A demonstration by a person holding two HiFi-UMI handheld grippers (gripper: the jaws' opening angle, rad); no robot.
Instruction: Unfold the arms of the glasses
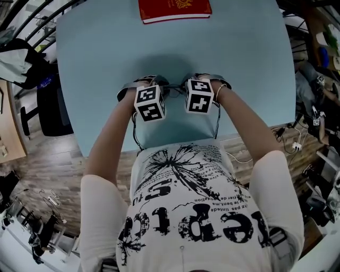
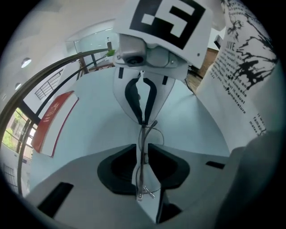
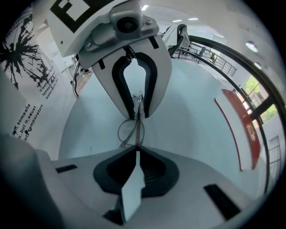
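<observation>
I'm looking down on a pale blue worktop (image 1: 106, 64) with a smooth, matte surface. A red book (image 1: 174, 9) lies flat at its far edge, about midway across, cover up. The top of my head view cuts it off.

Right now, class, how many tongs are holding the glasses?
2. The left tongs and the right tongs each pinch the glasses, facing each other over the blue table.

The glasses (image 3: 130, 131), thin wire frame with clear lenses, hang edge-on above the pale blue worktop (image 3: 187, 120), pinched between the jaws of the left gripper (image 2: 142, 147) and the right gripper (image 3: 136, 150).
</observation>
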